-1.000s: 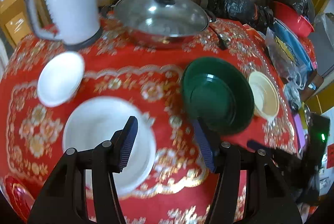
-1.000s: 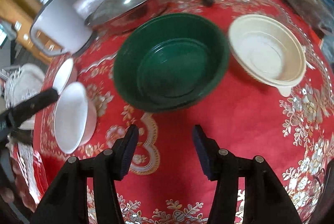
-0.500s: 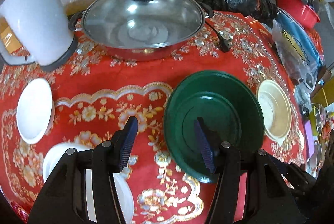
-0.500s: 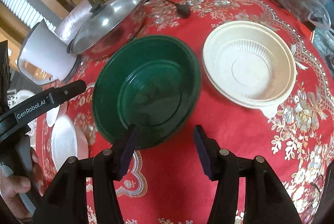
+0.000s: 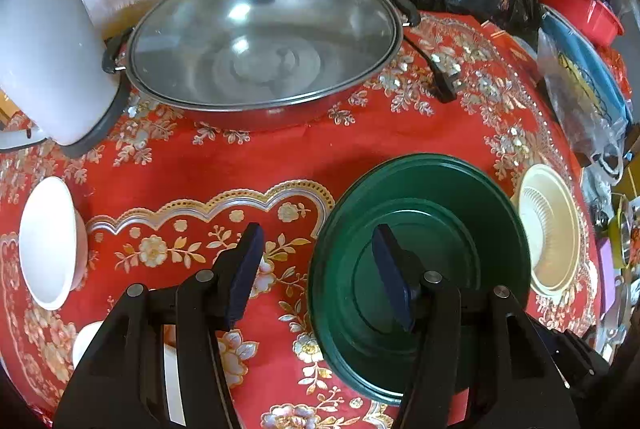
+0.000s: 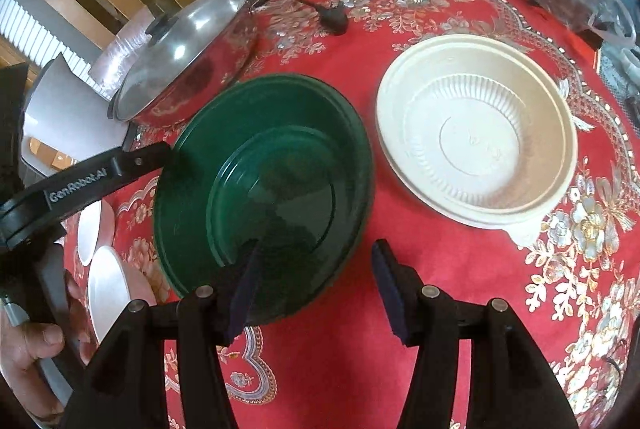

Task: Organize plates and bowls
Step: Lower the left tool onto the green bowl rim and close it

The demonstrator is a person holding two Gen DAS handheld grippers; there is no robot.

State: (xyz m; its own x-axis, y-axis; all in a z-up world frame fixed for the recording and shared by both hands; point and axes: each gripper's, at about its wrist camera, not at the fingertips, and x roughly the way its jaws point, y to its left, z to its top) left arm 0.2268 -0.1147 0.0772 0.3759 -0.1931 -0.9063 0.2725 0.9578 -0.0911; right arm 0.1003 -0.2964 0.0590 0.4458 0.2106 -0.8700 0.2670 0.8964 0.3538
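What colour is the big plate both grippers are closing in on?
Dark green plate, clearest in the right wrist view.

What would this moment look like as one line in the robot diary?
left gripper: open, straddling round dark green plastic bowl rim | right gripper: open, at same bowl's near rim | ribbed cream plastic bowl: untouched

Lidded pan (image 5: pixel 260 45), kettle (image 5: pixel 44 61), perhaps plug (image 5: pixel 444 85).

Plate (image 5: pixel 440 213) between pot (image 5: pixel 264 41) and bowl (image 5: pixel 550 229)
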